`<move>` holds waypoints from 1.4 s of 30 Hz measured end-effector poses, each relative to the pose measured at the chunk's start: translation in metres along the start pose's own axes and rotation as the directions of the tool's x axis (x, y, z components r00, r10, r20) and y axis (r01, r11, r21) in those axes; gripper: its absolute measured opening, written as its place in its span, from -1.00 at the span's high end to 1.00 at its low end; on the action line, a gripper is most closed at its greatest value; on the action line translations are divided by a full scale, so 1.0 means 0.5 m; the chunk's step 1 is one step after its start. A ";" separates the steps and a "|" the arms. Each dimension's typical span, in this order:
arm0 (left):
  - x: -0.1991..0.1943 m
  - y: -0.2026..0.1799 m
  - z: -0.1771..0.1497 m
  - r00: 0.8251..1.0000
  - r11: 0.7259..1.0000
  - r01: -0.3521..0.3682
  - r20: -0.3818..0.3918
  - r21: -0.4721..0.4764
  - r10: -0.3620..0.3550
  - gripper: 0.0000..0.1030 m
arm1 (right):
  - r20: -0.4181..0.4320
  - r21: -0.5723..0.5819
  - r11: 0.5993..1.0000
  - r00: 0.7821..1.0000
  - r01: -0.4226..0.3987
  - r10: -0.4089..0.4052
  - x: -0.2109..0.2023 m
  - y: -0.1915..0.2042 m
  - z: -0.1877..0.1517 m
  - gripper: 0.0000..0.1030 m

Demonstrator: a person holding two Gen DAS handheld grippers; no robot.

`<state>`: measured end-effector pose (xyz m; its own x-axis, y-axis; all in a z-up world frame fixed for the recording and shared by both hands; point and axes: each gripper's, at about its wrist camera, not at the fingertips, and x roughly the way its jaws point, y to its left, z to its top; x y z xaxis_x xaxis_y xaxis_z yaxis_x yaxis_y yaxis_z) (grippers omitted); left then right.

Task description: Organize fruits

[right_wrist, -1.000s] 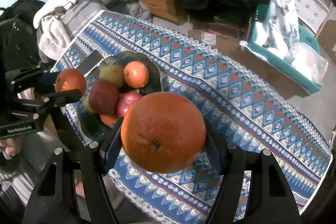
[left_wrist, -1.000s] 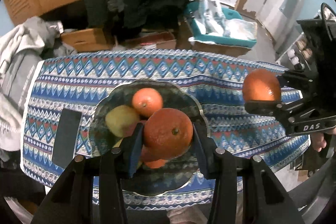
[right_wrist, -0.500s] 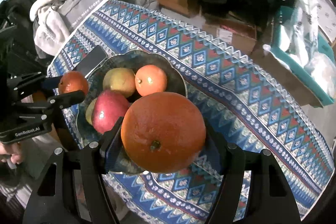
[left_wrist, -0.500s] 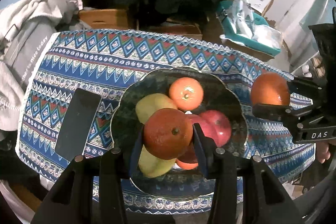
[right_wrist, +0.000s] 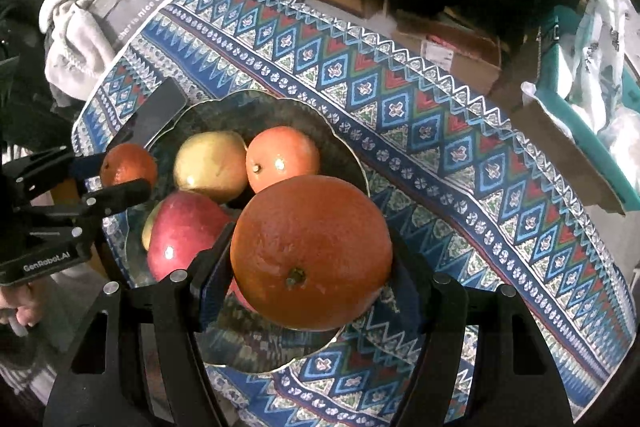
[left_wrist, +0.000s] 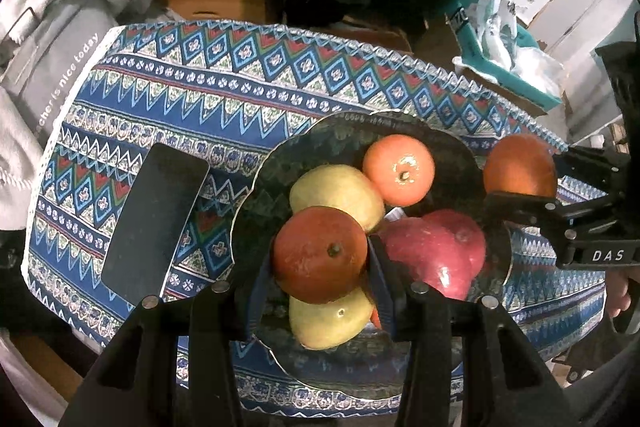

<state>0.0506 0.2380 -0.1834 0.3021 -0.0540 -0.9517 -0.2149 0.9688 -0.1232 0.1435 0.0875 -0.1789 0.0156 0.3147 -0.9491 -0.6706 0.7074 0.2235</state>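
A dark glass bowl (left_wrist: 288, 163) (right_wrist: 224, 111) on the patterned tablecloth holds a small orange (left_wrist: 398, 169) (right_wrist: 282, 157), a yellow-green apple (left_wrist: 334, 193) (right_wrist: 210, 165), a red apple (left_wrist: 436, 251) (right_wrist: 184, 231) and another yellow fruit (left_wrist: 328, 319). My left gripper (left_wrist: 320, 263) (right_wrist: 120, 179) is shut on an orange (left_wrist: 320, 253) (right_wrist: 128, 163) above the bowl's near left side. My right gripper (right_wrist: 312, 263) (left_wrist: 520, 187) is shut on a larger orange (right_wrist: 312, 251) (left_wrist: 520, 167) over the bowl's right rim.
A black phone (left_wrist: 156, 219) (right_wrist: 160, 109) lies on the cloth left of the bowl. Grey clothes (left_wrist: 52, 27) are piled past the table's left end. Cardboard boxes (right_wrist: 460, 55) and a teal bin (left_wrist: 500, 67) stand behind the table.
Both grippers, each still holding its orange, have moved in over the bowl. The bowl and its fruit look larger and nearer in both views.
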 end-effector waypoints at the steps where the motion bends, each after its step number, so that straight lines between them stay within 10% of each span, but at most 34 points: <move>1: 0.004 0.001 0.000 1.000 1.000 -0.004 -0.006 -0.002 0.004 0.10 | -0.003 0.000 1.000 1.000 0.001 -0.001 0.003 0.000 0.001 -0.36; 20: 0.030 0.032 0.001 0.999 0.998 -0.009 -0.039 -0.060 0.007 -0.02 | -0.039 -0.010 0.999 0.998 0.041 -0.042 0.043 -0.005 0.008 -0.38; 42: -0.084 -0.018 0.010 0.994 0.999 -0.033 0.100 -0.020 0.034 -0.56 | 0.115 0.012 0.999 0.993 0.032 -0.033 -0.117 0.006 -0.006 -0.38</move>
<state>0.0444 0.2328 -0.1408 0.3856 0.0038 -0.9226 -0.2433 0.9650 -0.0977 0.1383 0.0691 -0.1237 0.1230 0.3619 -0.9241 -0.6606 0.7247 0.1959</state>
